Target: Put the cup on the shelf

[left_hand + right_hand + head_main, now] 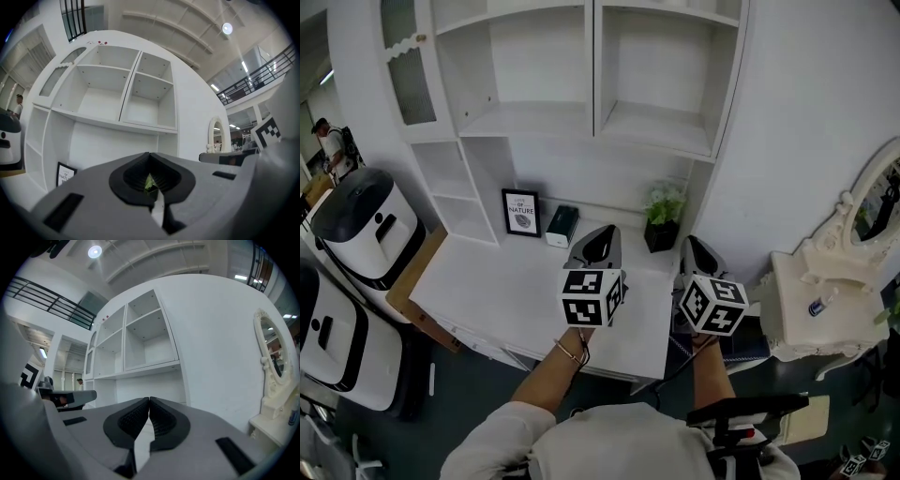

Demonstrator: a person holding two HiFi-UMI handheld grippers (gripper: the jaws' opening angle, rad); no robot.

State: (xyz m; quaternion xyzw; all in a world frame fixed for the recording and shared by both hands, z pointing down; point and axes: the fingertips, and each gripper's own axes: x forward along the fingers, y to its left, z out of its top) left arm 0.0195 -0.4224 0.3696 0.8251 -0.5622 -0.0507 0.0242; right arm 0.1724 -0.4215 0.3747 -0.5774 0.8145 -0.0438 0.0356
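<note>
No cup shows in any view. The white shelf unit point(591, 117) stands behind a white desk point(516, 281); its compartments are bare in the head view, and it also fills the left gripper view as shelf unit point(126, 93) and the right gripper view as shelf unit point(136, 343). My left gripper point(598, 240) hovers over the desk's middle, pointing level at the shelf, jaws shut with nothing between them point(150, 157). My right gripper point(699, 249) is held beside it near the desk's right end, also shut and empty point(149, 401).
On the desk's back edge stand a framed print point(521, 213), a dark green box point(562, 226) and a potted plant point(663, 217). White machines point(366, 225) sit at the left. An ornate white dresser with a mirror point(825, 281) is at the right. A person point(333, 145) stands far left.
</note>
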